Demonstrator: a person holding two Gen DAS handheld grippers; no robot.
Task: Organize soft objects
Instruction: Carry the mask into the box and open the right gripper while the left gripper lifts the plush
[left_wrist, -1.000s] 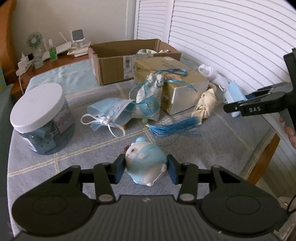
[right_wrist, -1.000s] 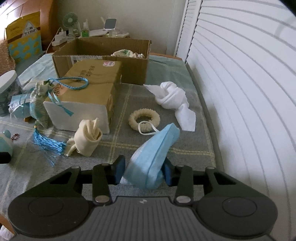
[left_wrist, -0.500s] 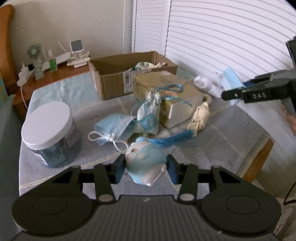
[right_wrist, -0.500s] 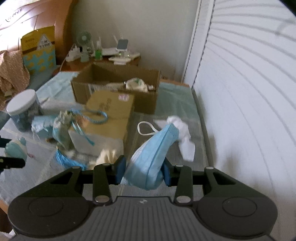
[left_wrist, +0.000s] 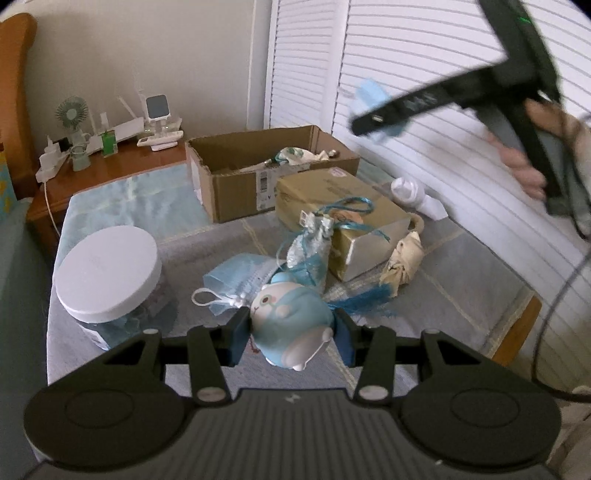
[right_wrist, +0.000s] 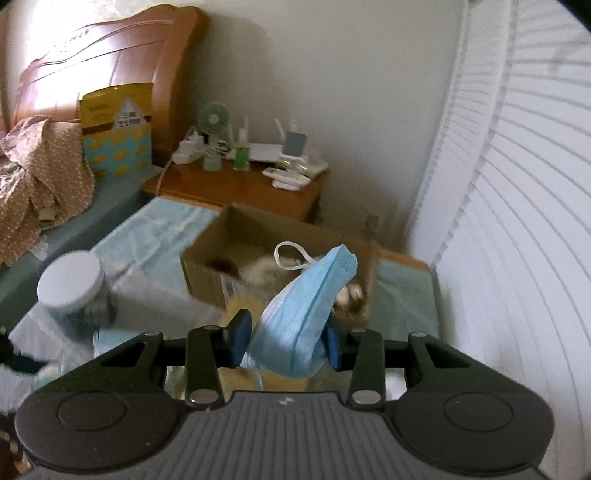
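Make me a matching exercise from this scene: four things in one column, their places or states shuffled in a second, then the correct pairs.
Things:
1. blue plush toy
2. blue face mask
3. white-lidded jar
4. open cardboard box

Places or states:
A. stands on the table at the left
B. clamped in the left gripper
C. at the table's far end, with items inside
D. clamped in the right gripper

Pairs: 1-B, 2-D, 3-A, 4-C

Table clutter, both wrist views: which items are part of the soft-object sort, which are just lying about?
Job:
- blue plush toy, in left hand-held gripper
- blue face mask, in right hand-held gripper
- second face mask
- white cloth
- open cardboard box

Lying about:
- white-lidded jar
- desk fan
- closed carton
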